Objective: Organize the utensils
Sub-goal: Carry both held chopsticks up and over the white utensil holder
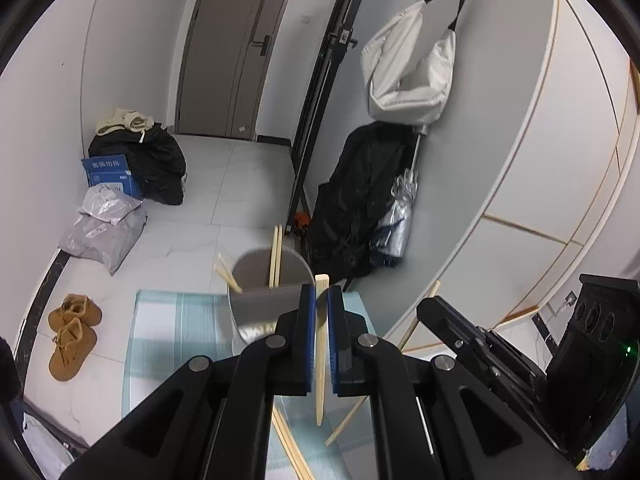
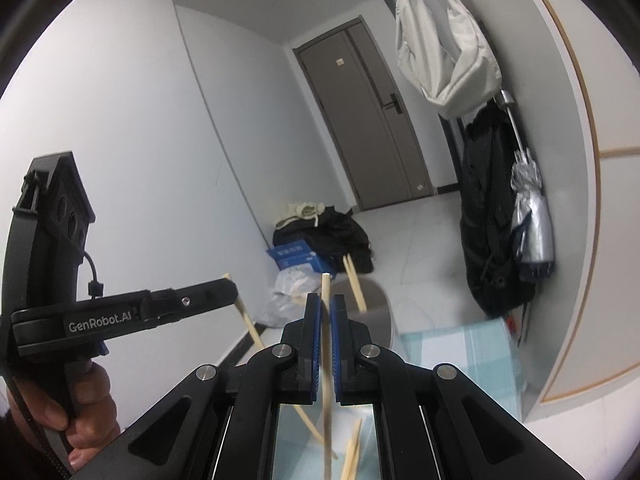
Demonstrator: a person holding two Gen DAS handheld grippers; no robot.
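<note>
While the grey cylindrical holder stands on the pale blue checked mat with four wooden chopsticks already leaning inside, loose chopsticks lie below your grippers. Your left gripper pinches one pale wooden chopstick upright, just beside the holder's rim; your right gripper clamps another wooden chopstick likewise.

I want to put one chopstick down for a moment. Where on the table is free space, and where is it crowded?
Free: the checked cloth left of the cup, toward the table's left edge. Crowded: the near strip under both hand-held grippers, where loose chopsticks lie crossed. The cup already holds several chopsticks.
</note>
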